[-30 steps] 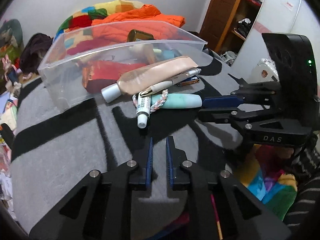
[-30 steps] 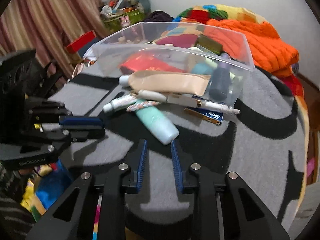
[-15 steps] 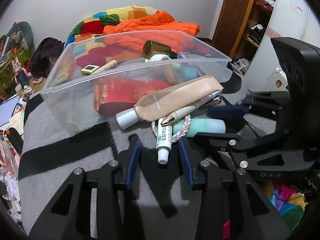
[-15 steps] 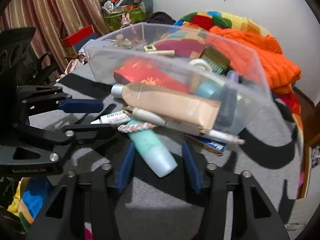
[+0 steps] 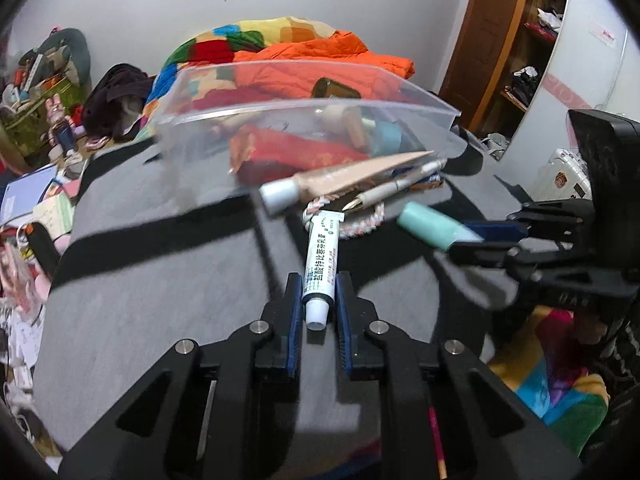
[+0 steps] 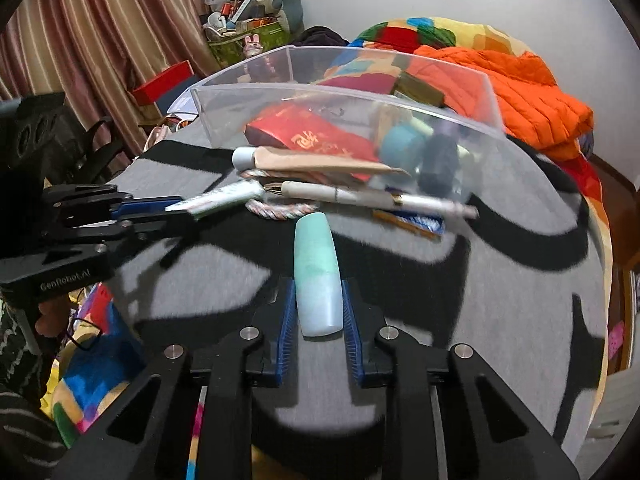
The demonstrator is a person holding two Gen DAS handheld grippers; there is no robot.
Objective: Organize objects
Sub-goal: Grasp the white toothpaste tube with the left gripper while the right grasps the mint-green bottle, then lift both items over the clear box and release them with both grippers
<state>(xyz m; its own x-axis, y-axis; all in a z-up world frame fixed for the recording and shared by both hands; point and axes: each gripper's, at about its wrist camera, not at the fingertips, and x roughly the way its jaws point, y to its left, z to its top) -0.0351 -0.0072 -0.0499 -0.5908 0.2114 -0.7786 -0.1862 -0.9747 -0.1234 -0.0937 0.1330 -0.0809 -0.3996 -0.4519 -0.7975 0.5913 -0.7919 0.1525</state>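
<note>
In the left wrist view, the left tool (image 5: 318,312) at lower centre pinches the white ointment tube (image 5: 320,264) by its cap end, its far end beside the braided band (image 5: 360,222); the lift should probably go straight up so the band does not snag. The clear bin (image 5: 280,120) waits at upper centre on a grey and black blanket (image 5: 160,280). In the right wrist view, the right tool (image 6: 319,312) at lower centre clamps the mint bottle (image 6: 316,272), apart from the white pen (image 6: 360,196) above it; a level carry over the bin's near wall seems wise. Striped curtains (image 6: 80,40) hang upper left, an orange duvet (image 6: 520,92) upper right.
</note>
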